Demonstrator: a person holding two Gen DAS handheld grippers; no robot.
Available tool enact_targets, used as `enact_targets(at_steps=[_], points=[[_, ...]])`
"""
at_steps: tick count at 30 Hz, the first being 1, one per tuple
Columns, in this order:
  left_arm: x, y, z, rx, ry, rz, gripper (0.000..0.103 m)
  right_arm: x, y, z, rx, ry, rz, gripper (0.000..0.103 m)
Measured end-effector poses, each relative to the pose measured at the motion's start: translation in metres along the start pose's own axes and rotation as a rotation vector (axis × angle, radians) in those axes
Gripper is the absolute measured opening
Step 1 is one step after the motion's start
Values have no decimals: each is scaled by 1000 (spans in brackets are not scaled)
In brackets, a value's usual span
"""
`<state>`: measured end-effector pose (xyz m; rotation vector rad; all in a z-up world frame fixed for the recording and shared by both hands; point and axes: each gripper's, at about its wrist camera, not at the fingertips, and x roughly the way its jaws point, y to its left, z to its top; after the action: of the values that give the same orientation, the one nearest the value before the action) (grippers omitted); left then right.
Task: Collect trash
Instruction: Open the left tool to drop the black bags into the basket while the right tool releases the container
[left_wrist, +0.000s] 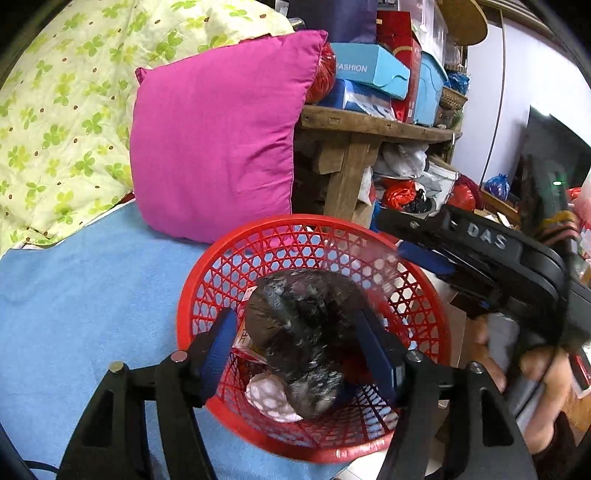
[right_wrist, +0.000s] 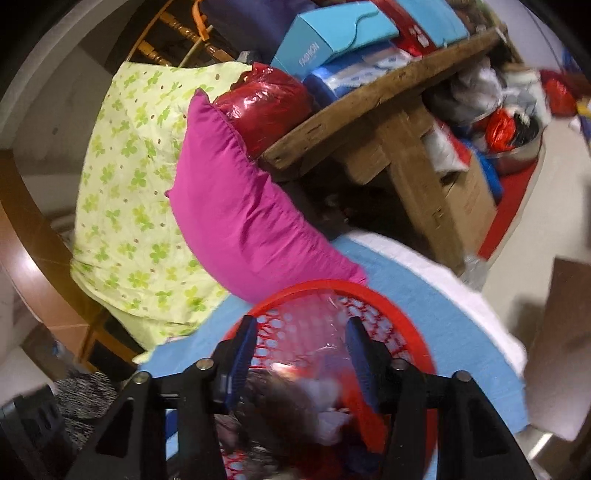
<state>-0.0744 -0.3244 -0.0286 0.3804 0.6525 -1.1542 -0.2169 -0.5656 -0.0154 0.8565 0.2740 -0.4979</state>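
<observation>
Centrally: one red mesh basket (left_wrist: 314, 332), round, openwork plastic, standing on a light blue sheet (left_wrist: 85, 295) at the bed's edge. Contents: a dark crumpled bag (left_wrist: 299, 332), blurred, uppermost; beneath it a white wad (left_wrist: 269, 398) and a scrap of printed packaging (left_wrist: 245, 338); further red and blue items below, not identifiable.

Left gripper (left_wrist: 295, 347): blue-padded jaws parted, poised over the basket mouth, one to each side of the dark bag; the pads do not press on it.

Right gripper (right_wrist: 301, 350): jaws parted above the basket's far wall, with a film of clear plastic (right_wrist: 314, 332) between them; contact cannot be told through the blur. In the left wrist view it enters from the right, carried by a hand (left_wrist: 535, 373).

Adjoining the basket: one magenta pillow (left_wrist: 218, 136), leaning upright. Behind it: one quilt (left_wrist: 62, 110), pale green clover print. To the right: a rough wooden bench (left_wrist: 369, 125) stacked with blue and red boxes (left_wrist: 369, 70); assorted bags underneath.
</observation>
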Motion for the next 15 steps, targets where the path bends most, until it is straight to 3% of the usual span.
enact_targets(at_steps=[6,10,15], points=[[-22,5,-8,3,-10,38,69,4,0,-2,63,0,57,60],[-38,3,-15,31,-34,76,80,2,14,-8,14,-19,35,60],[-56,0,-24,74,-60,105,80,-2,31,-16,-74,-58,-34,60]])
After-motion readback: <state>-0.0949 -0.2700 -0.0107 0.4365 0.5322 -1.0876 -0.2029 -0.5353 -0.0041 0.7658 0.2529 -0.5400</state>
